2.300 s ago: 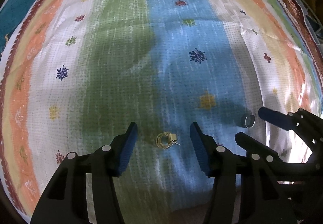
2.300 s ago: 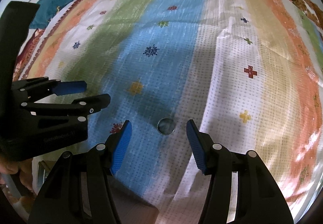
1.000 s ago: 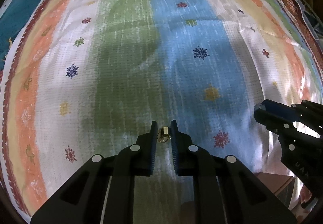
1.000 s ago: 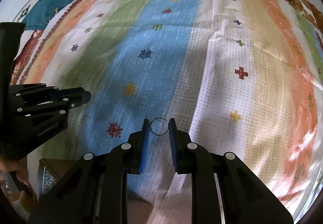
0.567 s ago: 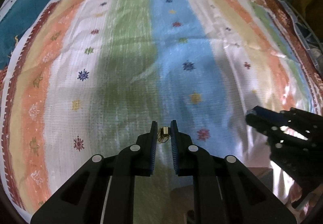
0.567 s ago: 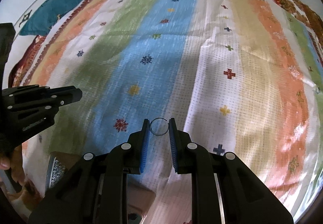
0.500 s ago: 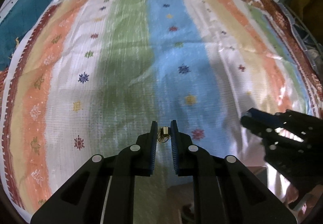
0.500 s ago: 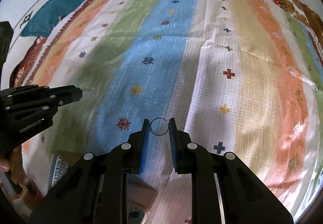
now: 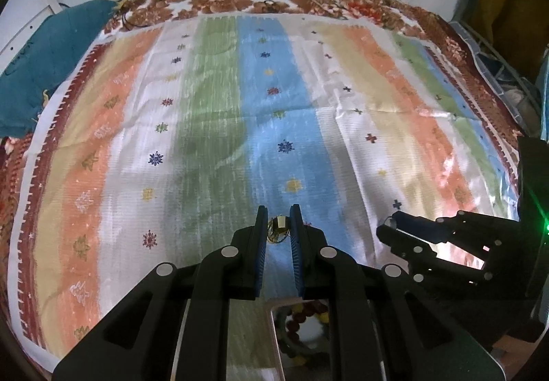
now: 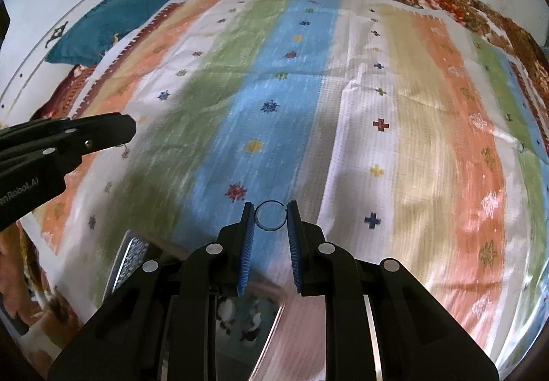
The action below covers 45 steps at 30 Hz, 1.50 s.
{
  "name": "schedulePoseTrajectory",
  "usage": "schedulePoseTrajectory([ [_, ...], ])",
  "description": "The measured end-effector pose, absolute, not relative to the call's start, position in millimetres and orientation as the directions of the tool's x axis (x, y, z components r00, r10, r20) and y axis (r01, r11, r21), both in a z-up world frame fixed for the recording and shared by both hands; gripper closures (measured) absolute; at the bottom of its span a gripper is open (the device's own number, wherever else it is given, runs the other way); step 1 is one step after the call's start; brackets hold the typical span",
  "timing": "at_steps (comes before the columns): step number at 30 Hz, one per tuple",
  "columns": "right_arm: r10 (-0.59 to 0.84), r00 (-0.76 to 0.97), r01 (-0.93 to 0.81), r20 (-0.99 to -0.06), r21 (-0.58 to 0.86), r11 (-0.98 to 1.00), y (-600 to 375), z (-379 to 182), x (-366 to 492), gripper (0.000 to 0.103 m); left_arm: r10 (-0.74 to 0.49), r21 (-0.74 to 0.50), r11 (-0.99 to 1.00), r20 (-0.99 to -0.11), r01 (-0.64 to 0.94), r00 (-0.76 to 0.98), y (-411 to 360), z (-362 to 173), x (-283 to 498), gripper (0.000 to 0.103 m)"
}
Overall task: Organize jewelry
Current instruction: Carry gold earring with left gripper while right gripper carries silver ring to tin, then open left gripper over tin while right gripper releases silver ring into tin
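My left gripper (image 9: 278, 221) is shut on a small gold earring (image 9: 278, 229) and holds it well above the striped cloth (image 9: 212, 127). My right gripper (image 10: 271, 214) is shut on a thin silver hoop ring (image 10: 270, 216), also lifted above the cloth. The right gripper shows at the right of the left wrist view (image 9: 391, 230). The left gripper shows at the left of the right wrist view (image 10: 127, 128). Below the grippers is an open jewelry box (image 9: 302, 329) with beads inside; it also shows in the right wrist view (image 10: 247, 315).
A teal pillow (image 9: 44, 61) lies at the cloth's far left corner. A floral bedsheet border (image 9: 274, 0) and cables run along the back wall. A box lid with a patterned lining (image 10: 132, 261) shows at lower left in the right wrist view. Clutter stands at the far right.
Both grippers closed on their pieces, then rose and pulled back from the cloth with them. The jewelry box has come into view beneath them.
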State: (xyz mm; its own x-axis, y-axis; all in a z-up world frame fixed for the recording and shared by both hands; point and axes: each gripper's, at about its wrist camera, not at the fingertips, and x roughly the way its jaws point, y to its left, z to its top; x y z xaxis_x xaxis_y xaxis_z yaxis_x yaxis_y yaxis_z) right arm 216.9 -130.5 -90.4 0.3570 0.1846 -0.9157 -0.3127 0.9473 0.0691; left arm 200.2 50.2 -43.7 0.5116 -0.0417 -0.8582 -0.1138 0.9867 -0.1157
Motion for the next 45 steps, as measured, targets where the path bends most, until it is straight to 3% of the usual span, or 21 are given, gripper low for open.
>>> schedulePoseTrajectory([
  [32, 0.281, 0.426, -0.364, -0.860, 0.122, 0.923, -130, -56, 165, 0.083, -0.052, -0.118, 0.991, -0.792, -0.069, 0.608, 25, -24, 145, 0.090],
  [37, 0.290, 0.433, -0.367, -0.854, 0.127, 0.922, -130, -55, 157, 0.083, -0.008, -0.063, 0.996, -0.792, -0.069, 0.611, 18, -26, 136, 0.090],
  [45, 0.311, 0.439, -0.375, -0.843, 0.143, 0.916, -130, -53, 141, 0.083, -0.044, -0.113, 0.991, -0.782, -0.073, 0.622, 19, -26, 120, 0.090],
])
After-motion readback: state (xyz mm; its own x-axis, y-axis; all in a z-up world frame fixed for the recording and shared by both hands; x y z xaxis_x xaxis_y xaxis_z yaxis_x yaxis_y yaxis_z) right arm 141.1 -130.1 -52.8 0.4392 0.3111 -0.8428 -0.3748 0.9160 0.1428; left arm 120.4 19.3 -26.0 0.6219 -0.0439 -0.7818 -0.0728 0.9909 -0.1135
